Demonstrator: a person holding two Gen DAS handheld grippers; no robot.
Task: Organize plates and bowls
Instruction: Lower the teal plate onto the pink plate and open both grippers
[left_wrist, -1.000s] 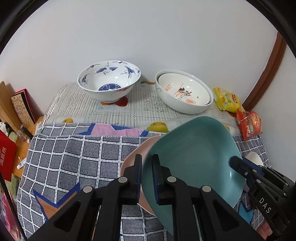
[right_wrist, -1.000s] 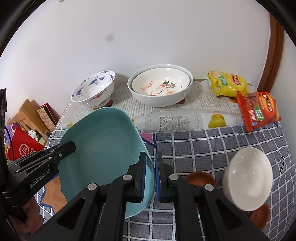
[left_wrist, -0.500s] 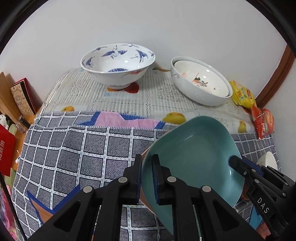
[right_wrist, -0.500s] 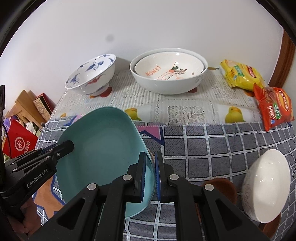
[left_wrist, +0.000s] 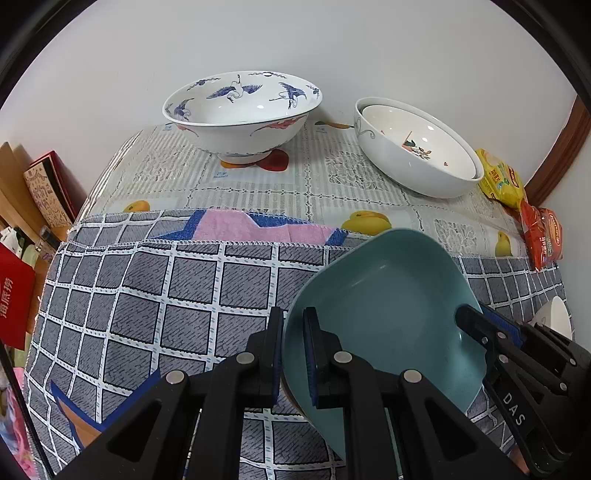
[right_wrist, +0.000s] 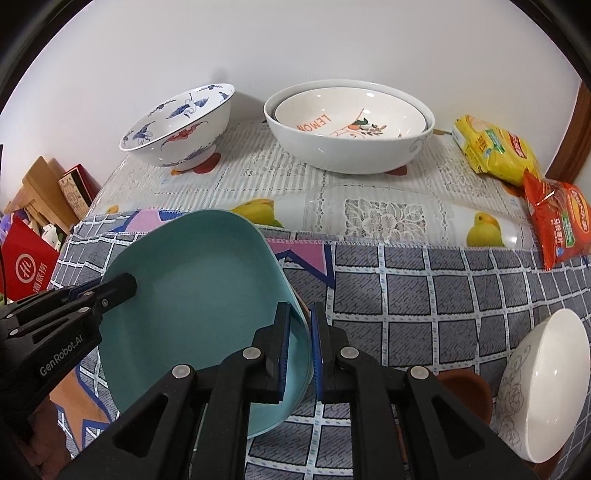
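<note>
A teal squarish plate (left_wrist: 384, 306) hangs low over the checked cloth (left_wrist: 147, 295), gripped on two sides. My left gripper (left_wrist: 293, 321) is shut on its left rim, and the right gripper (left_wrist: 469, 317) clamps the opposite rim. In the right wrist view, my right gripper (right_wrist: 301, 314) pinches the teal plate (right_wrist: 199, 295) at its right rim, with the left gripper (right_wrist: 125, 284) on the far side. A pinkish plate edge (left_wrist: 286, 387) barely shows beneath. A crane-patterned bowl (left_wrist: 242, 122) and nested white bowls (left_wrist: 417, 155) stand at the back.
A white bowl (right_wrist: 543, 387) leans on a small brown dish (right_wrist: 465, 391) at the right. Yellow (right_wrist: 495, 147) and orange (right_wrist: 561, 225) snack packets lie by the right edge. Boxes and a red bag (right_wrist: 29, 262) crowd the floor past the table's left side.
Both grippers have sunk toward the cloth with the teal plate between them. The pink plate beneath it, plain a second ago, is now almost covered.
</note>
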